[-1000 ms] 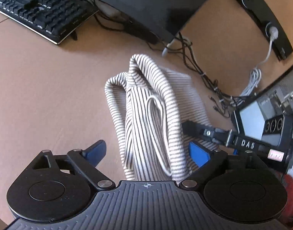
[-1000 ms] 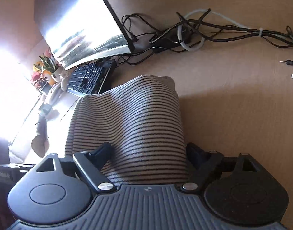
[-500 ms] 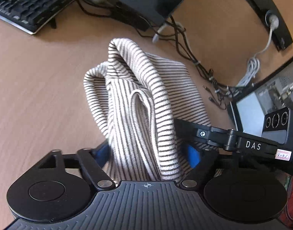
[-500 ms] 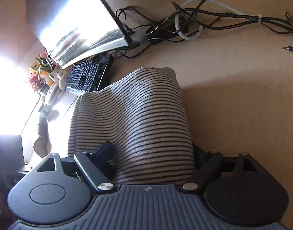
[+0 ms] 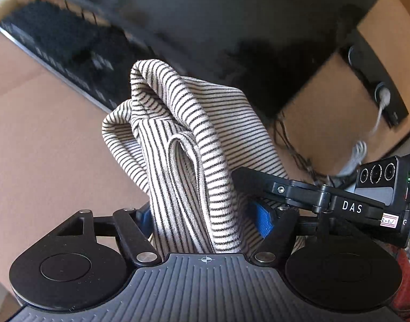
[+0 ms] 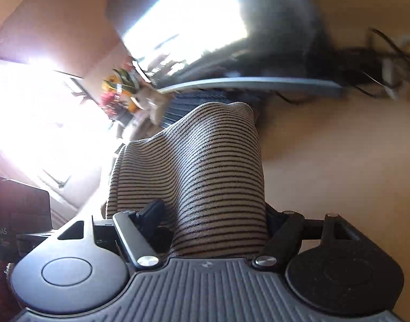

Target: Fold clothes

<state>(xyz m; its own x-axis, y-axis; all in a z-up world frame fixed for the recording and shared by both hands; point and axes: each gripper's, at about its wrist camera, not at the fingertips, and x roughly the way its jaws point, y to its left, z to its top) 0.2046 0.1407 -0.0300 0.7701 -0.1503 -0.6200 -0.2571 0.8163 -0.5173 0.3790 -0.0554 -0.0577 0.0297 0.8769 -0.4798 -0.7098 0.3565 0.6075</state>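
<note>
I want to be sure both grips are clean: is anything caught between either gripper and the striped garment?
Nothing visible. The left gripper is shut directly on the bunched striped garment, and the right gripper is shut on its other gathered end. No cable or other object sits between fingers and cloth.

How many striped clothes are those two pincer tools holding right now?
1. A single striped garment, bunched up above the desk, is clamped by the left gripper and the right gripper side by side. More clothes may lie out of view.

Left hand-held gripper (image 5: 205, 218), right hand-held gripper (image 6: 214, 218): both clamped.
</note>
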